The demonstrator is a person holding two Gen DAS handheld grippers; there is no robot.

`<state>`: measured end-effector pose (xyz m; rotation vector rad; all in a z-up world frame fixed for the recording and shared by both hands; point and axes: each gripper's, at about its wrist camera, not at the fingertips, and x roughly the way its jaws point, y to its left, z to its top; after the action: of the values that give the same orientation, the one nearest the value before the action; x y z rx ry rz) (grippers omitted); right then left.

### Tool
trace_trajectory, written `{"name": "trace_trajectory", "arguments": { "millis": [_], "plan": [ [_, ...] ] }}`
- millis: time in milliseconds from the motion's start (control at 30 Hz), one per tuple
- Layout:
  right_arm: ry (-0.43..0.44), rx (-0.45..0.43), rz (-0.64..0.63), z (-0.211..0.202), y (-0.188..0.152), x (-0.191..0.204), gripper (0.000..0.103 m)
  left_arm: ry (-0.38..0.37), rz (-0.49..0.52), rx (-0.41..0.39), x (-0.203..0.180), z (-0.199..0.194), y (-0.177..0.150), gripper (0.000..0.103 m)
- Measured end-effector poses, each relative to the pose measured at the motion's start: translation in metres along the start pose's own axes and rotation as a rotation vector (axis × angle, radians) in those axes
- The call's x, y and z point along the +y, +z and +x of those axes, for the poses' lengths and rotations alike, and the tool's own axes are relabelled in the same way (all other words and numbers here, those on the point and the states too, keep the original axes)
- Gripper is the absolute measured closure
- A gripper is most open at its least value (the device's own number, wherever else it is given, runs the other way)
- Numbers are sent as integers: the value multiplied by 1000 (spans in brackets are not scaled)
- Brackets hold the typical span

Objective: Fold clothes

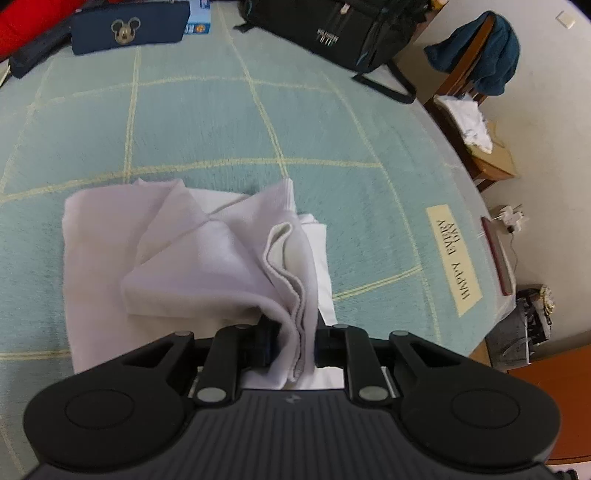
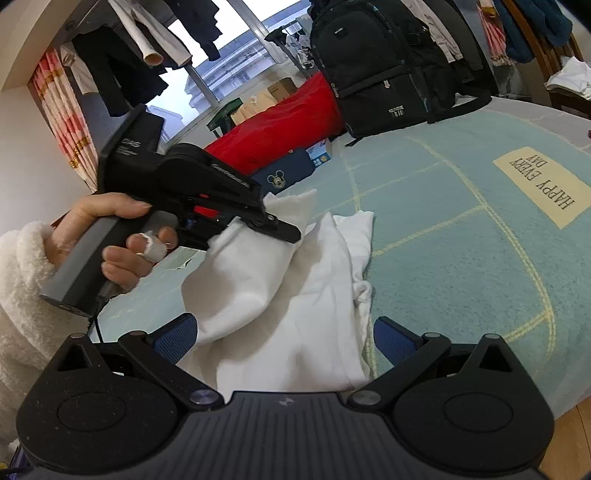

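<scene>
The left hand-held gripper pinches the white garment's bunched edge above the bed; the right hand-held gripper gapes over it.

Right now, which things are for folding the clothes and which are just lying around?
For the folding:
- white garment, partly folded on the bed
- left gripper, shut on a fold of the garment
- right gripper, open, garment between its fingers

Just lying around:
- black backpack
- Mickey Mouse pouch
- red bag
- chair draped with a blue cloth
</scene>
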<state>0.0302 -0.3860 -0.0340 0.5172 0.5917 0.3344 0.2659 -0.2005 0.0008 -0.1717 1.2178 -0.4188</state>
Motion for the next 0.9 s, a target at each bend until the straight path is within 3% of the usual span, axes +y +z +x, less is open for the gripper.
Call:
{"name": "trace_trajectory", "arguments": {
  "millis": [200, 333, 500, 600, 733, 900],
  "plan": [
    [-16, -5, 0, -4, -2, -2, 0, 40, 17, 27, -11, 12, 1, 77],
    [-21, -6, -5, -7, -4, -1, 0, -9, 7, 9, -13, -3, 4, 66],
    [-22, -1, -12, -5, -5, 1, 0, -112, 38, -76, -16, -41, 8, 54],
    [-25, 3, -18, -5, -5, 3, 0, -120, 95, -146, -17, -65, 6, 46],
    [-35, -1, -20, -8, -7, 4, 0, -33, 251, -272, -6, -96, -23, 33],
    [-58, 1, -12, -9, -8, 1, 0, 127, 441, -363, 25, -112, -90, 29]
  ]
}}
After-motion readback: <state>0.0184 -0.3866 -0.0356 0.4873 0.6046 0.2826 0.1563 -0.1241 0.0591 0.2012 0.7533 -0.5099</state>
